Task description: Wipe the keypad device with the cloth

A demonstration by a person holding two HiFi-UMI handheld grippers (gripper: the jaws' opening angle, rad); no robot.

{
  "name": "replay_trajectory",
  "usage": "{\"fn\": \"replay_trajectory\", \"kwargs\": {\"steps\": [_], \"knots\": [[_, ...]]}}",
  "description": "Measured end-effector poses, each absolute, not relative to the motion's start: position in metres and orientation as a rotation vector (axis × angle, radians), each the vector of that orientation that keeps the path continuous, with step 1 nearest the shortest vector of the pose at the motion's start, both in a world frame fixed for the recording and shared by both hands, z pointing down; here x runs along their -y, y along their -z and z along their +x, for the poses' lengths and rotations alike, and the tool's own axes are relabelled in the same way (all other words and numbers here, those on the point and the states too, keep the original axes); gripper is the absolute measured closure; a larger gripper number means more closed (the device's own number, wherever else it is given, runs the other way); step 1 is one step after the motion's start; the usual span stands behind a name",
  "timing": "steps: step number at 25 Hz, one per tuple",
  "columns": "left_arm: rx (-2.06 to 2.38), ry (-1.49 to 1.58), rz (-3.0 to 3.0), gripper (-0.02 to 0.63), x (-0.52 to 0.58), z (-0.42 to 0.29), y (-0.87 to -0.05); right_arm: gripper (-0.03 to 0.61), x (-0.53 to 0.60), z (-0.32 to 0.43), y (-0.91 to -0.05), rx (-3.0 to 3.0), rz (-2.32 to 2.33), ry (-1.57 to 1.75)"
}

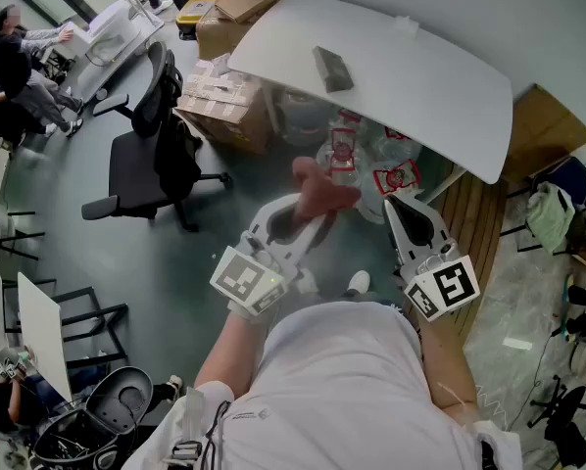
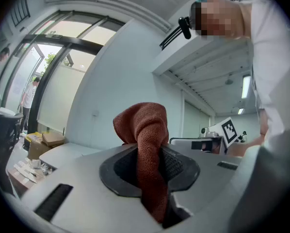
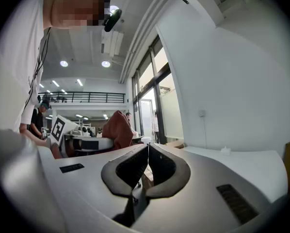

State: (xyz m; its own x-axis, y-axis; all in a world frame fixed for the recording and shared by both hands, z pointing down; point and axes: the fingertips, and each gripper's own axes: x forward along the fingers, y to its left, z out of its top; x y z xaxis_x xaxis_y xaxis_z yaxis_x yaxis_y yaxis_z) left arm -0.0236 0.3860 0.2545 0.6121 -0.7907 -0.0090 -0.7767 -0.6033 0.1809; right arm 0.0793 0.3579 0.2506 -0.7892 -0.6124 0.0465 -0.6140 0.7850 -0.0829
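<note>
One cloth (image 2: 142, 123), soft, light, limp, clamped mid-fold in left tongs (image 2: 150, 154), bunch standing above. Right tongs (image 3: 148, 152) closed, empty. Keypad (image 1: 332, 68) lies on worktop (image 1: 440, 91), well ahead; looks rigid, light, may slide under wiping; steady at edge.

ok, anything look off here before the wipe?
Nothing spilled or damaged. The keypad device lies askew on the white table; the cloth is bunched in the left gripper, short of it. Right gripper shut, empty.

Left tool (image 1: 295, 221) clamped, right tool (image 1: 399, 209) closed.
</note>
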Motion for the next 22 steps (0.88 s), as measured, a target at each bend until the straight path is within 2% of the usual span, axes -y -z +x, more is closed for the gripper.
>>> {"fn": "replay_trajectory", "kwargs": {"steps": [22], "knots": [[1.351, 0.055, 2.667, 0.529, -0.362, 0.066, -0.257, 0.549, -0.333, 0.166, -0.249, 3.055, 0.954, -0.208]]}}
